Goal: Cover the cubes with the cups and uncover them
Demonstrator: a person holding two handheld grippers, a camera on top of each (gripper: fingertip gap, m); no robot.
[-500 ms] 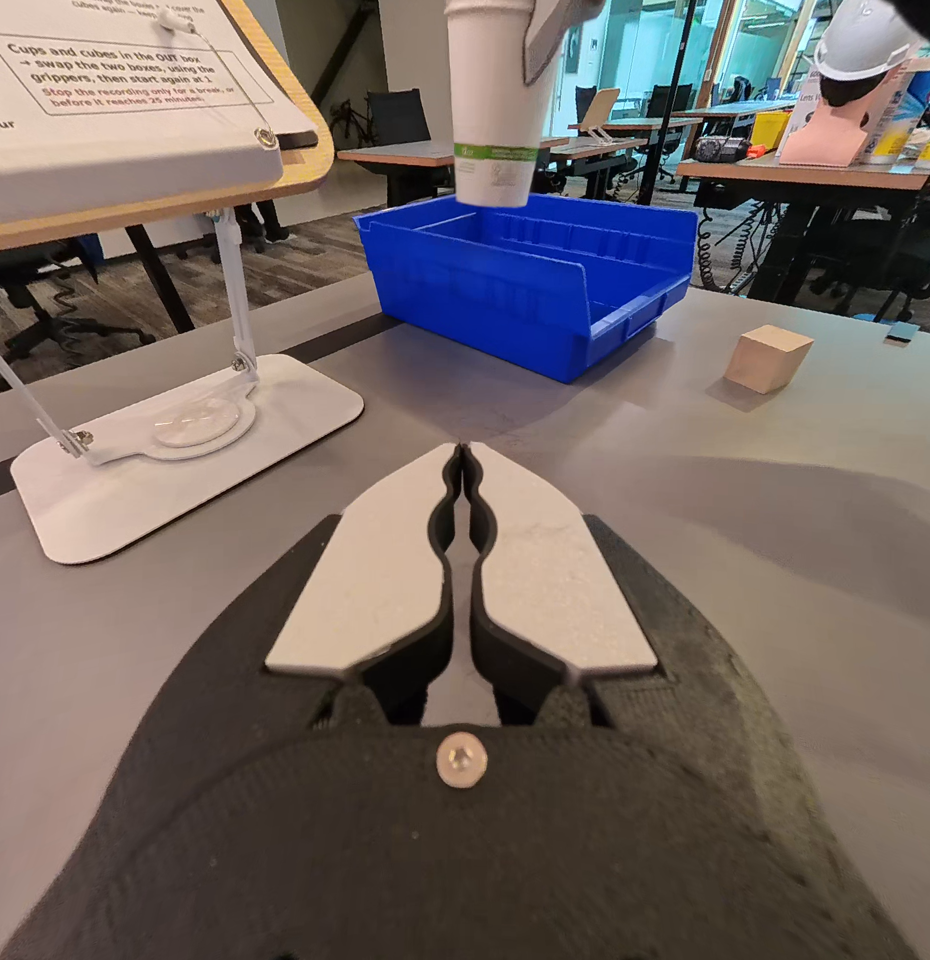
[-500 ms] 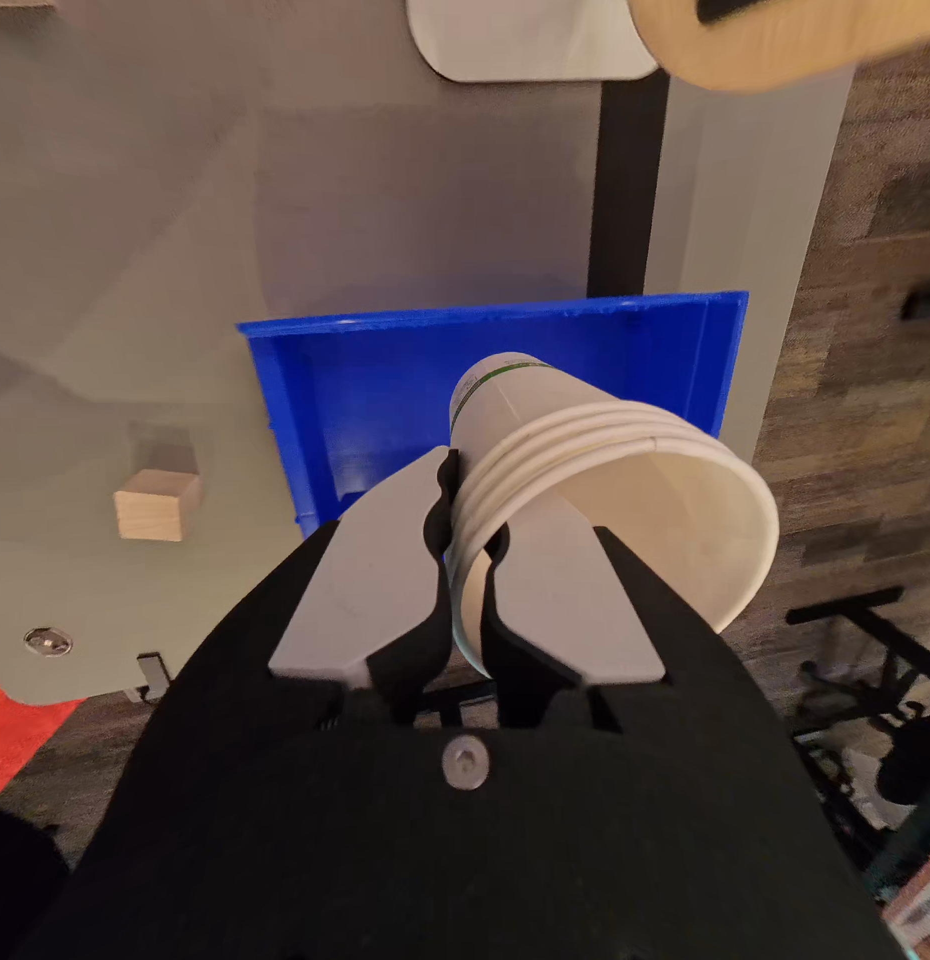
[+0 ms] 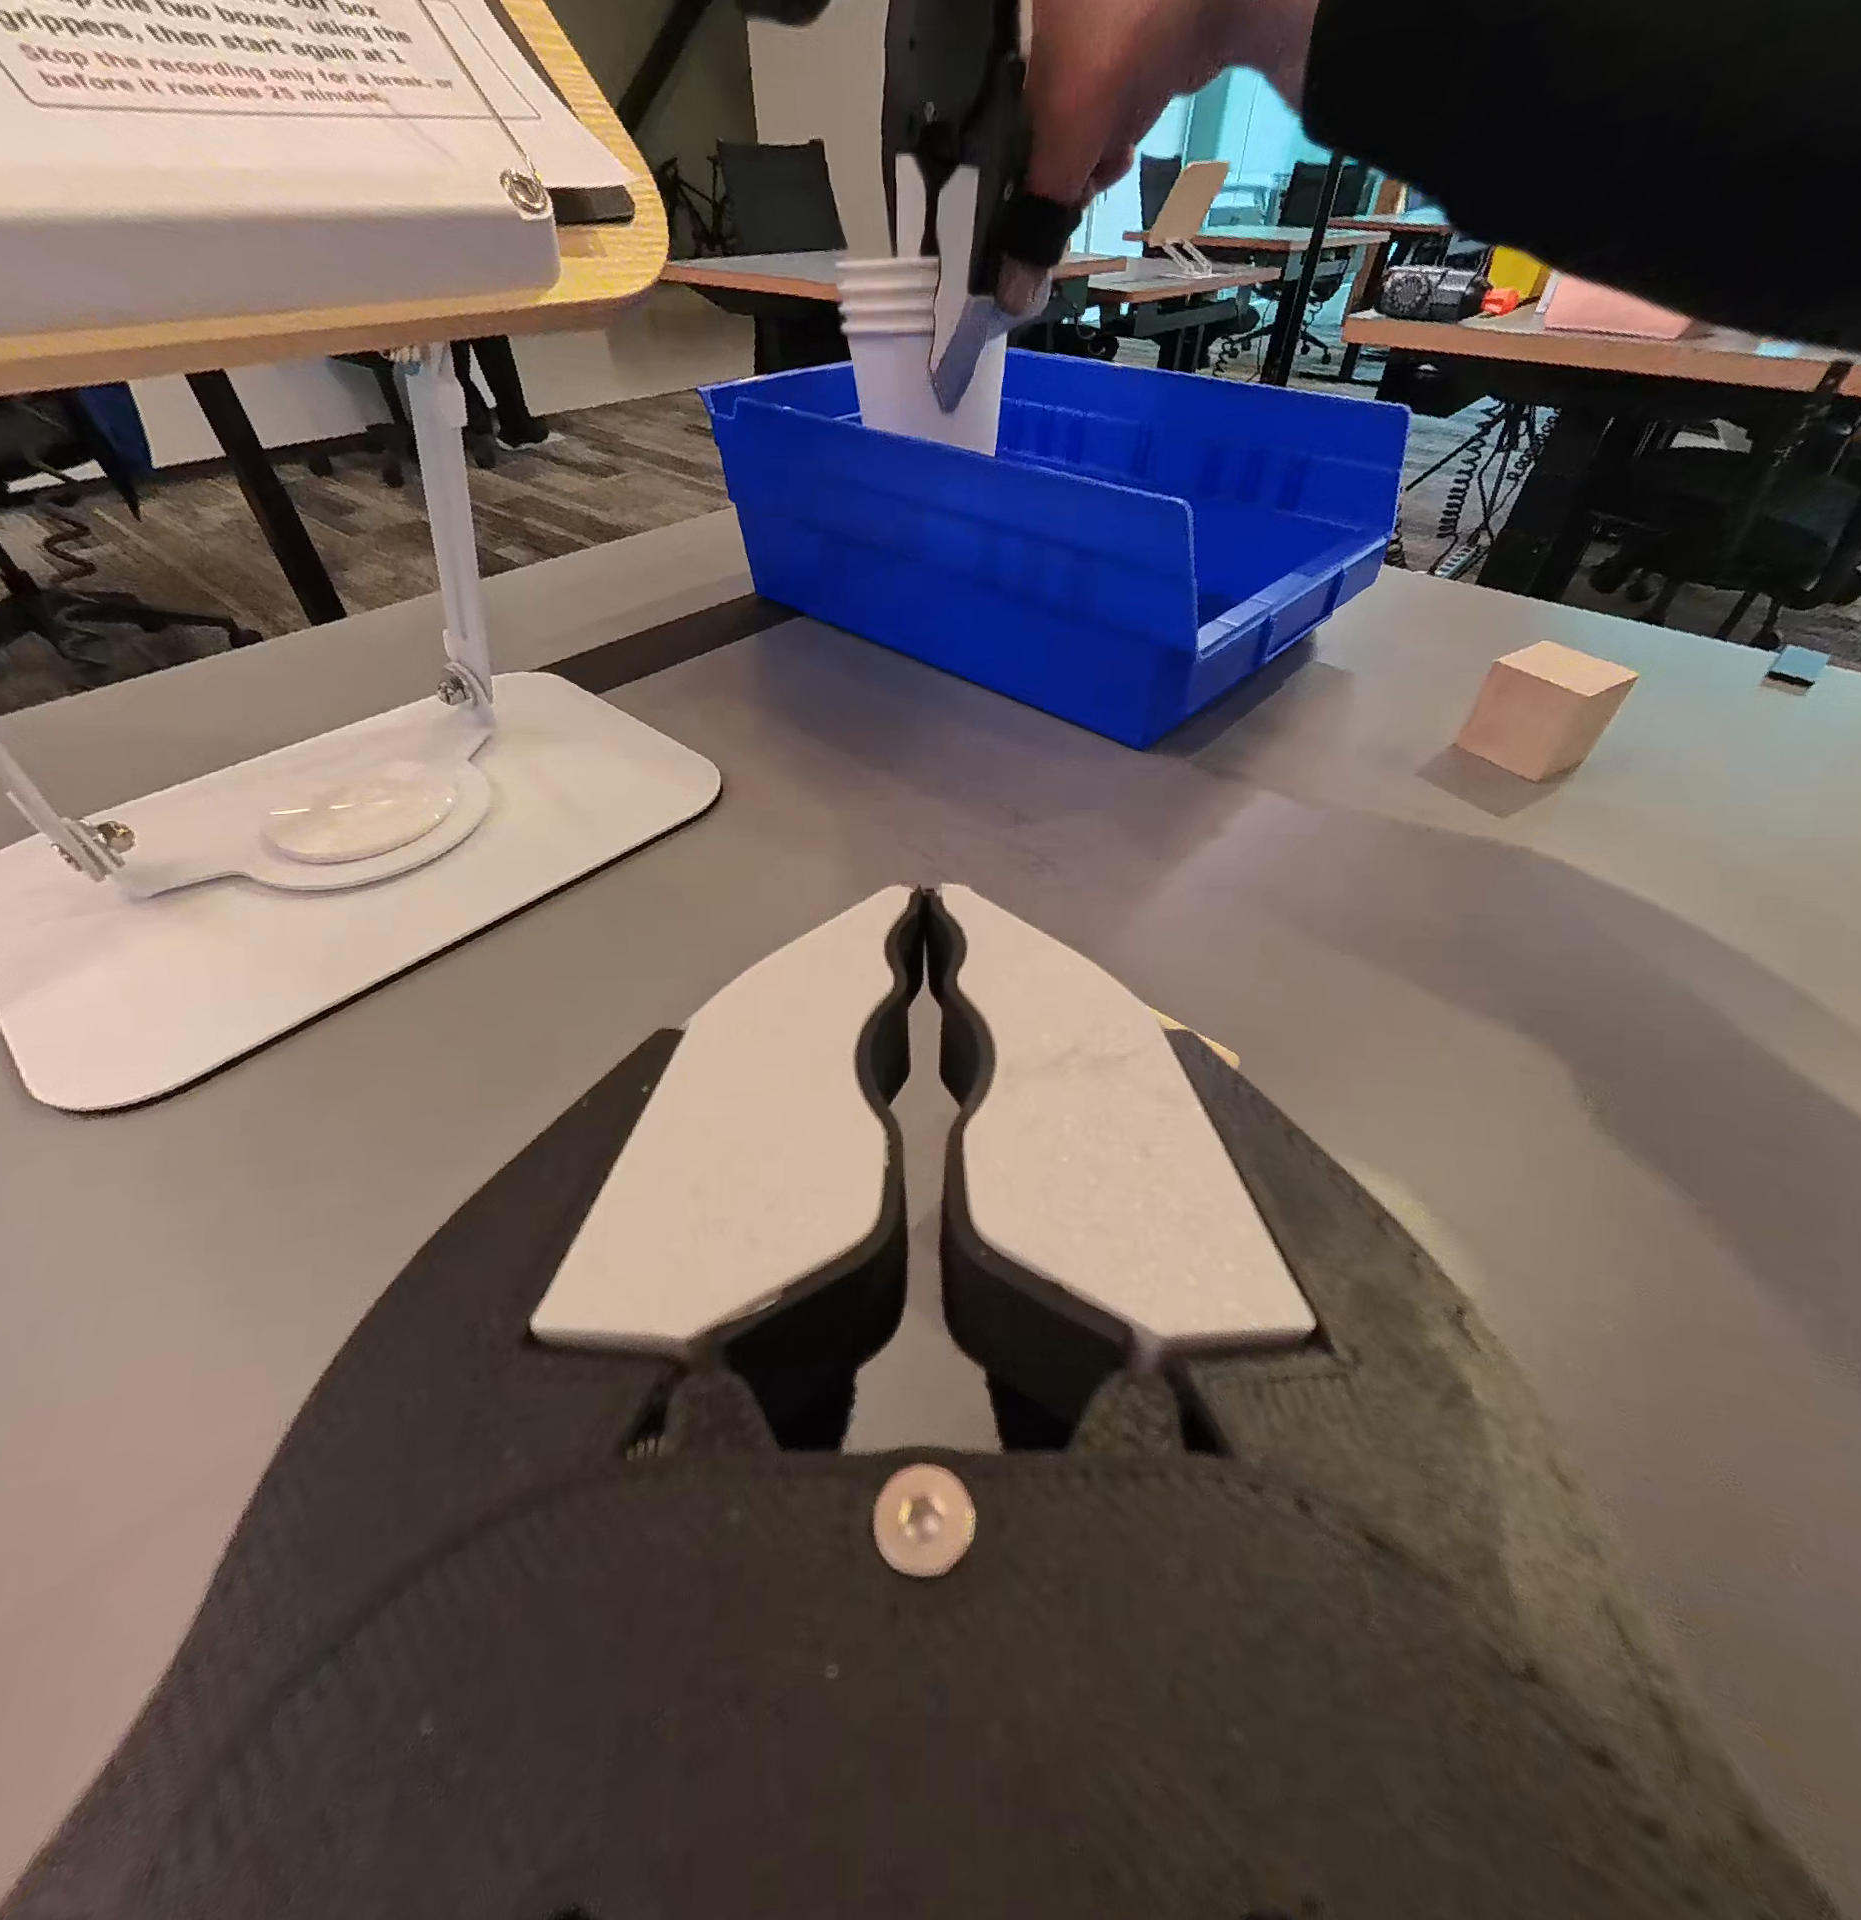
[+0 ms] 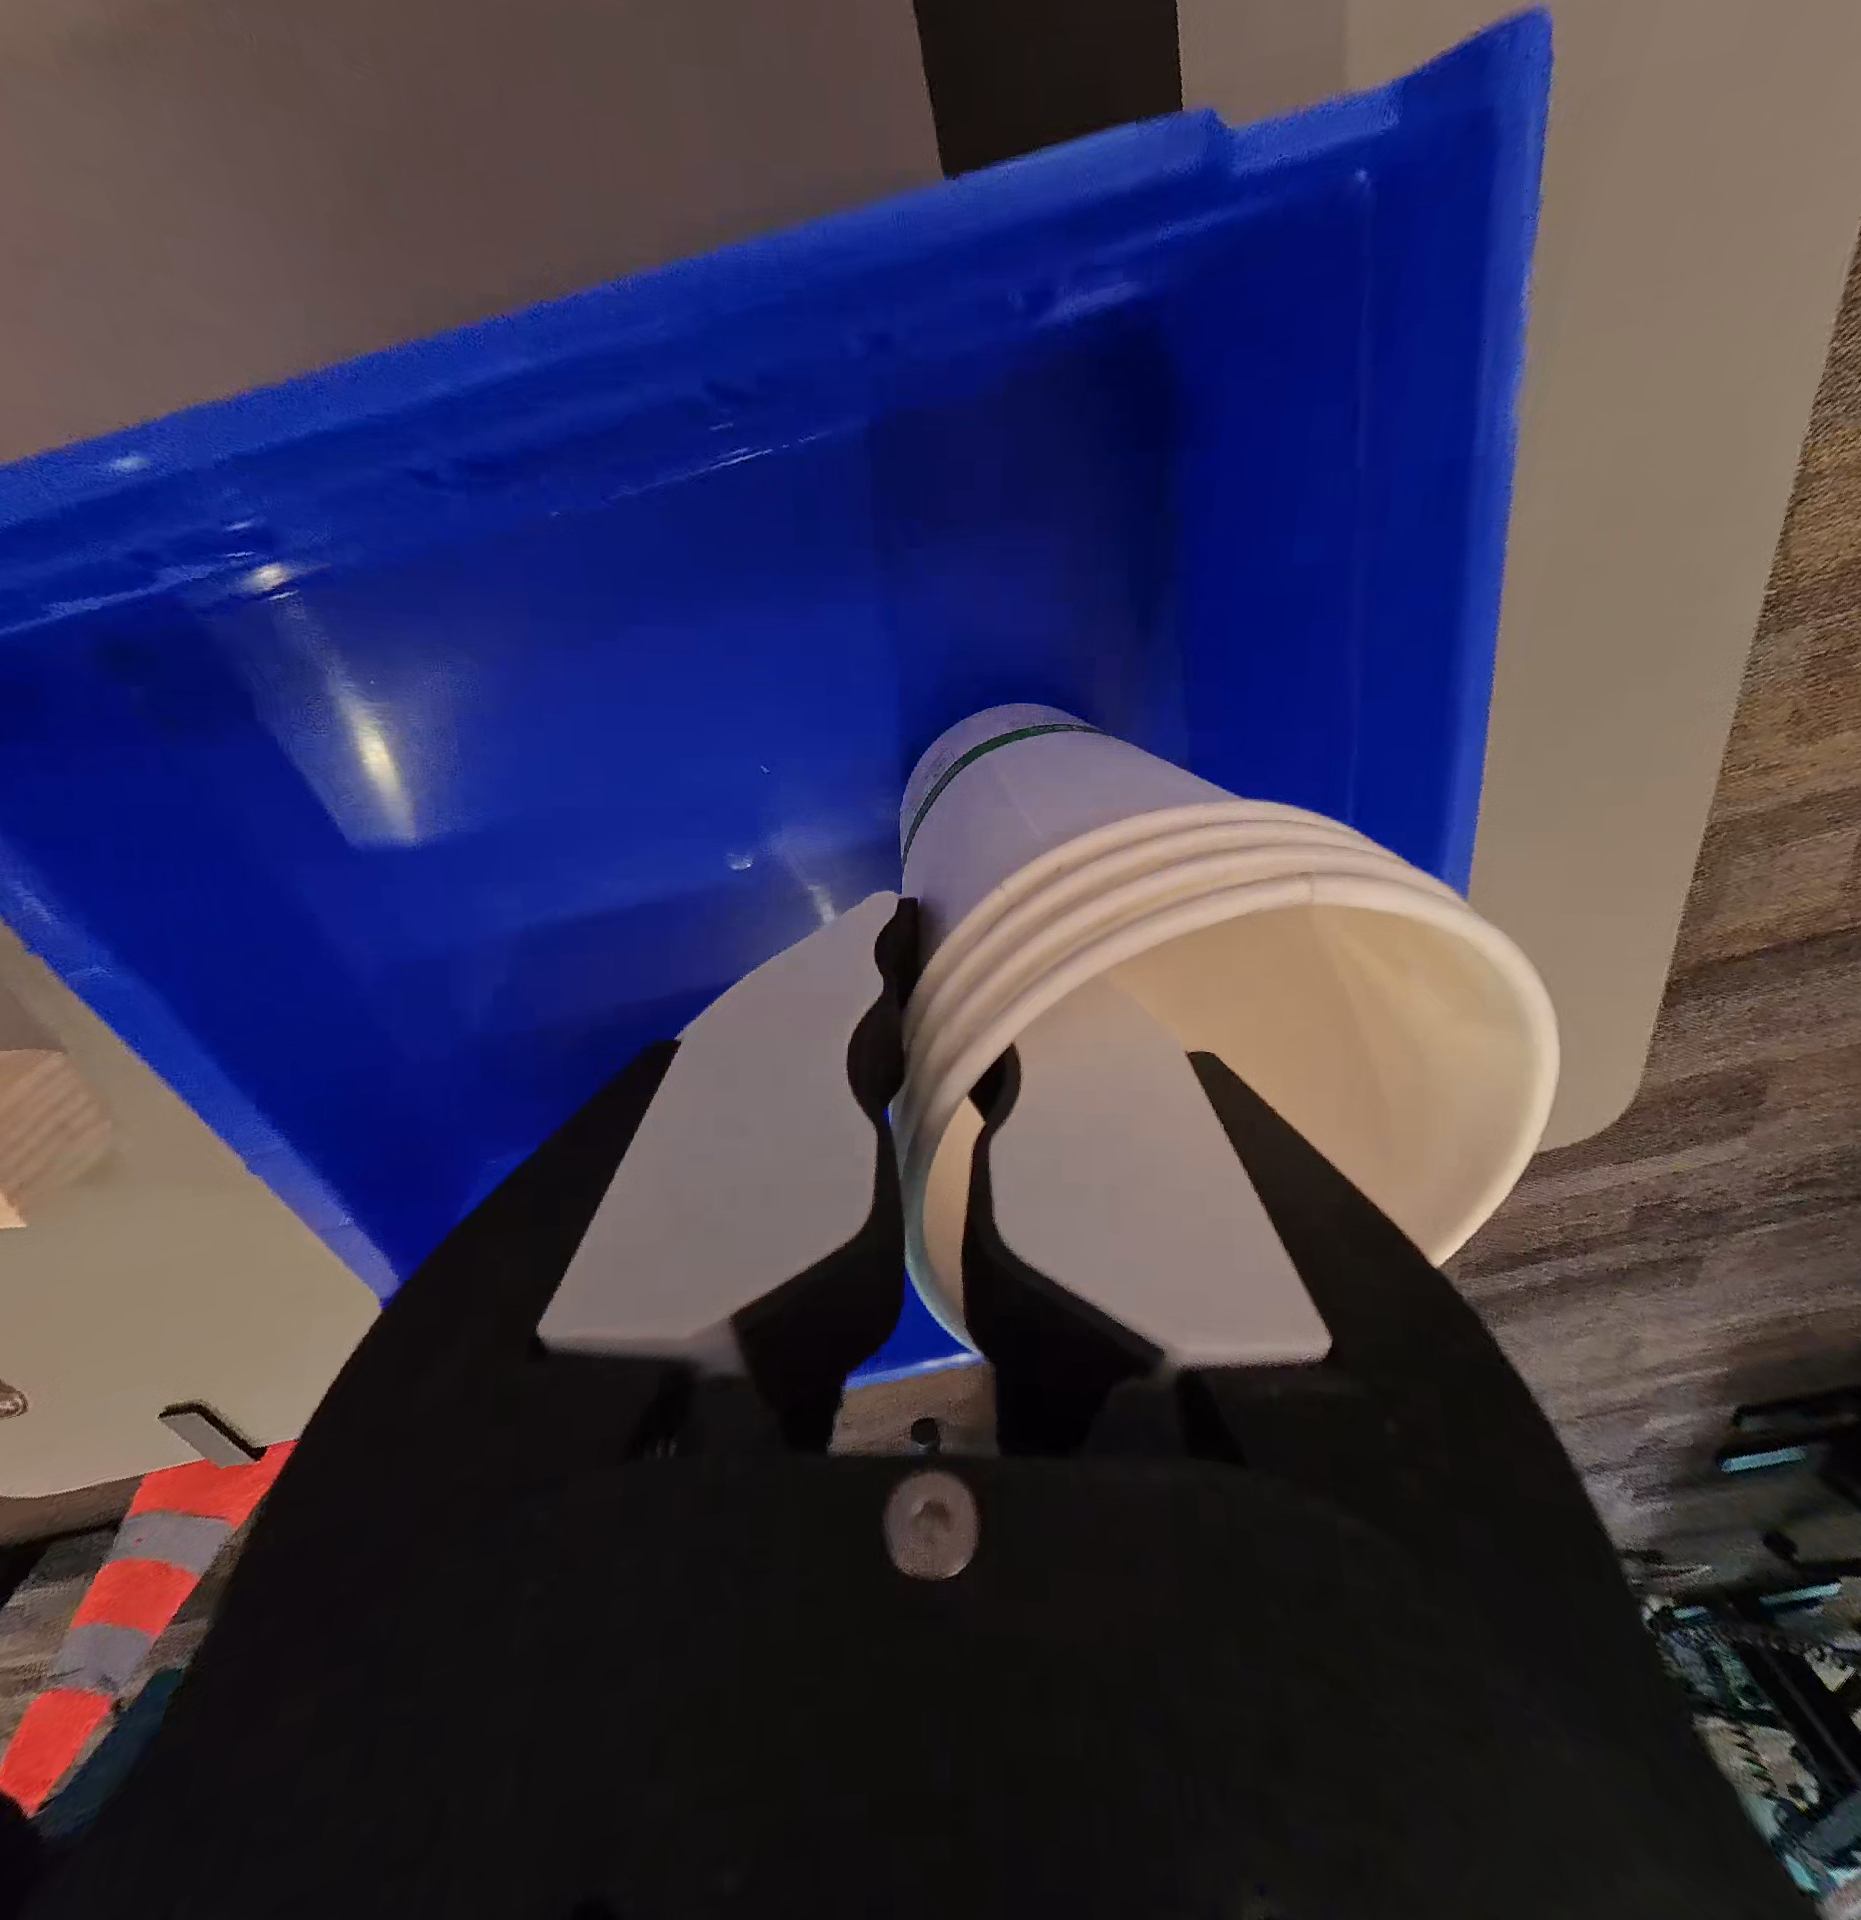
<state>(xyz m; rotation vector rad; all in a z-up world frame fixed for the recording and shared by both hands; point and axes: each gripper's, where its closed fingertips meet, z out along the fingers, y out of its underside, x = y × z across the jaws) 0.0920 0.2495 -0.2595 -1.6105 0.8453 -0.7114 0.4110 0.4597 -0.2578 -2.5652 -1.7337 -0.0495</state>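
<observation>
My right gripper (image 4: 936,997) is shut on the rim of a stack of white paper cups (image 4: 1196,935), one finger inside and one outside. The stack hangs upright with its base down inside the blue bin (image 4: 614,644). In the left wrist view the cup stack (image 3: 921,343) and the right gripper (image 3: 957,301) show above the blue bin (image 3: 1009,582). A wooden cube (image 3: 1539,707) sits on the grey table to the right of the bin; its edge shows in the right wrist view (image 4: 27,1132). My left gripper (image 3: 924,904) is shut and empty, low over the table.
A white stand (image 3: 313,862) holding a tilted board with a printed sheet (image 3: 251,156) is at the left. A small tan corner (image 3: 1206,1049) shows beside my left gripper's right finger. Office desks and chairs lie beyond the table.
My right gripper has lowered the cup stack from above the bin down into it. The left gripper has stayed shut and shifted only slightly.
</observation>
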